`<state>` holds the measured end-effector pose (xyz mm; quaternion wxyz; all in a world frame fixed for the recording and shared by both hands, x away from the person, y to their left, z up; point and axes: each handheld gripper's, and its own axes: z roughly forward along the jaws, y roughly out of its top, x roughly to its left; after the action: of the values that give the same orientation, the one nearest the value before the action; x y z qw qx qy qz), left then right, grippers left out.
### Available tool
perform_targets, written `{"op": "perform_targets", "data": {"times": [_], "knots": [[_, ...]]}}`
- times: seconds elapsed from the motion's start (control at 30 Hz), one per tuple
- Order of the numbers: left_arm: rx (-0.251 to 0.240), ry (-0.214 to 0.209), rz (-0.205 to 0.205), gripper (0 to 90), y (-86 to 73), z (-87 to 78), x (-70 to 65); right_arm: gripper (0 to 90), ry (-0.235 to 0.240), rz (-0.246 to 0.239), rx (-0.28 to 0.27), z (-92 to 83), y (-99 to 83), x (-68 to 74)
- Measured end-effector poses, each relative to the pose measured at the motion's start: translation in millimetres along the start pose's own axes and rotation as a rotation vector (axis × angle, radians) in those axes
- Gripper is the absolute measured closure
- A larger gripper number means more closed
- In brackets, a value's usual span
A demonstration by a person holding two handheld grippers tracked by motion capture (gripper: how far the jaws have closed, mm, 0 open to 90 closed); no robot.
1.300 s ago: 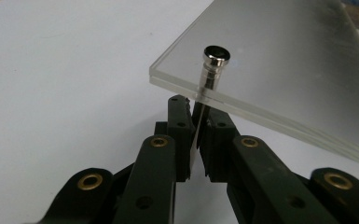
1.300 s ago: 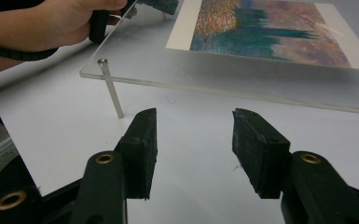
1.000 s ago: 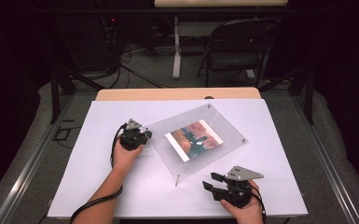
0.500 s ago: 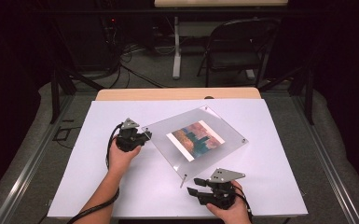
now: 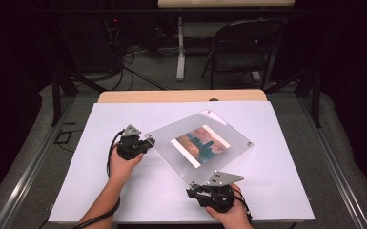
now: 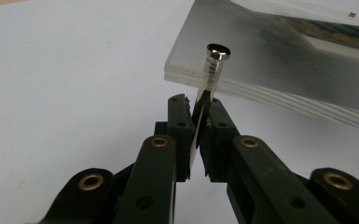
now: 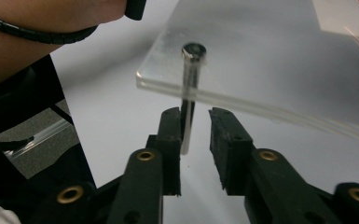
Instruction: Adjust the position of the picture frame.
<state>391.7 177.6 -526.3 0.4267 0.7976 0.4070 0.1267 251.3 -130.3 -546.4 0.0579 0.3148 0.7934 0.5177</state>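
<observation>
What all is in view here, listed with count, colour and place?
acrylic frame: one, clear, tilted above the table's middle, lifted at its near corners
photo: one, reddish and teal with a white border, inside the frame
metal posts: four, silver, one at each frame corner; left corner post, near corner post
table: one, white top with a wooden far edge
folding chair: one, black, on the floor beyond the table
cables: several, black, on the floor behind the table
left tool: one, black, shut on the left corner post
right tool: one, black, jaws just been closing around the near corner post, a gap on one side
</observation>
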Motion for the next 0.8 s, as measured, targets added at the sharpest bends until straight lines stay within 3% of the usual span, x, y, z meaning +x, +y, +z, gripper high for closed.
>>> {"op": "perform_targets", "data": {"times": [0.07,0.4,0.6,0.8], "knots": [[-0.002,0.005,0.003,83.4,-1.6,-1.8,-0.8,85.1,0.016,-0.015,0.013,-0.1,1.2,1.7],[-0.019,0.011,-0.005,84.0,-14.2,-16.5,-3.4,85.6,0.018,0.001,0.016,-5.4,2.7,-4.8],[-0.029,-0.003,-0.015,84.8,-25.6,-31.4,-12.2,85.6,-0.028,0.048,-0.006,-16.7,4.6,-20.0],[-0.05,-0.071,-0.034,85.1,-36.1,-43.5,-31.8,85.6,-0.116,0.099,-0.039,-35.3,6.8,-43.3]]}}
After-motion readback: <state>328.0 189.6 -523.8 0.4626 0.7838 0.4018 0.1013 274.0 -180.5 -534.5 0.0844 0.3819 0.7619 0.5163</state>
